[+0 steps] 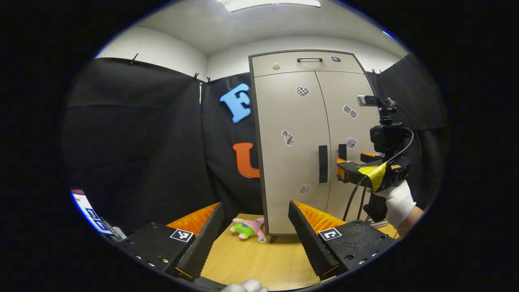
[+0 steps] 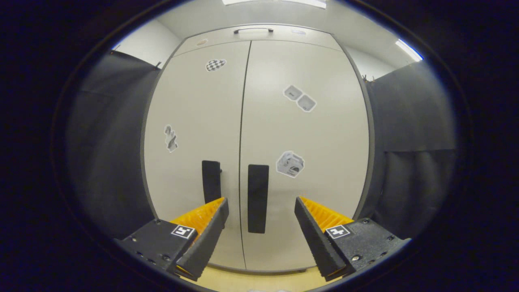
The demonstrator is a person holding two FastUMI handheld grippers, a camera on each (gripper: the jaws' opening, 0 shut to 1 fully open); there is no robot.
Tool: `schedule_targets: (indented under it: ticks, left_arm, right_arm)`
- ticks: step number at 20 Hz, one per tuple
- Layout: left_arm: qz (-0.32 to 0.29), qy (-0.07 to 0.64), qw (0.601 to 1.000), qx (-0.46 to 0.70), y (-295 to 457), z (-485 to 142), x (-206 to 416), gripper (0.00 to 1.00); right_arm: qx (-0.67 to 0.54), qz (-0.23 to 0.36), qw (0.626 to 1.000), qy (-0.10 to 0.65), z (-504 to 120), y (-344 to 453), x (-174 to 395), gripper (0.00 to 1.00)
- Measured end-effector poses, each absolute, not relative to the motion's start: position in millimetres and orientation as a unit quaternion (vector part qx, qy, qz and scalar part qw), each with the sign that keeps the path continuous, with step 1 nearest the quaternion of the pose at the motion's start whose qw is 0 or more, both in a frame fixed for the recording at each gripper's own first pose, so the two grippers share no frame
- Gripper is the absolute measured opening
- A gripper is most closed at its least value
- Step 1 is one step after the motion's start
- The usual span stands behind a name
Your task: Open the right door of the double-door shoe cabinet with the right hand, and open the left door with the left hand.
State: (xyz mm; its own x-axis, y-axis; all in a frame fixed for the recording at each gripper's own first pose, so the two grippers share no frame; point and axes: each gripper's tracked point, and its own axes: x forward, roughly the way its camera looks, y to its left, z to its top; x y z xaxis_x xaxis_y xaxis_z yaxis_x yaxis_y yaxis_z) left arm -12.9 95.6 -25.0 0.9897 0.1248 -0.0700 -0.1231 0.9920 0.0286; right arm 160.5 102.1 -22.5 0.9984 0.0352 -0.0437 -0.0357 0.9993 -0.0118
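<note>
We see the cabinet (image 2: 259, 134) standing upright on the bench (image 1: 259, 259), its long axis vertical and its front facing the right gripper (image 2: 261, 227). Both doors are closed, so we cannot tell its contents. The right door (image 2: 304, 142) and left door (image 2: 194, 134) each carry a vertical black handle beside the centre seam. The right gripper's jaws stand apart, clamped on nothing, and the right handle (image 2: 258, 198) lies between them but farther off, untouched. The left gripper (image 1: 255, 239) has its jaws apart too, well back from the cabinet, aimed at its left corner. A plush toy (image 1: 247, 228) lies on the bench by the cabinet's foot.
</note>
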Motion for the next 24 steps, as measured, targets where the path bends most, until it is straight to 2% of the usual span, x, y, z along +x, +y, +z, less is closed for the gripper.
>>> schedule_targets:
  ticks: [2, 7, 9, 10, 11, 12, 18, 22, 24]
  left_arm:
    - [0.068, 0.035, 0.997, 0.014, 102, -24, -10, 0.96]
    - [0.080, 0.036, 0.996, 0.016, 112, -22, -1, 0.96]
    - [0.085, 0.034, 0.996, 0.019, 116, -20, 2, 0.96]
    - [0.085, 0.034, 0.996, 0.019, 115, -20, 3, 0.96]
    - [0.086, 0.033, 0.996, 0.018, 115, -19, 3, 0.96]
    - [0.086, 0.033, 0.996, 0.018, 116, -19, 2, 0.96]
    - [0.086, 0.024, 0.996, 0.007, 117, -17, 1, 0.96]
    - [0.084, 0.018, 0.996, 0.009, 116, -12, -4, 0.96]
    - [0.083, 0.019, 0.996, 0.007, 117, -13, -7, 0.96]
  right_arm:
    - [-0.013, 0.009, 1.000, 0.023, -25, 102, 177, 0.99]
    - [-0.006, -0.001, 0.999, 0.037, -31, 102, 205, 0.88]
    - [-0.005, -0.002, 0.999, 0.046, -36, 102, 210, 0.73]
    - [0.002, -0.004, 0.999, 0.047, -36, 103, 213, 0.59]
    - [0.011, -0.005, 0.999, 0.049, -37, 104, 212, 0.52]
    - [0.011, -0.008, 0.999, 0.051, -36, 106, 213, 0.36]
    - [0.048, -0.013, 0.995, 0.082, -42, 107, 212, 0.35]
    - [0.024, -0.004, 0.997, 0.078, -41, 106, 212, 0.23]
    - [0.017, 0.003, 0.997, 0.079, -41, 106, 211, 0.22]
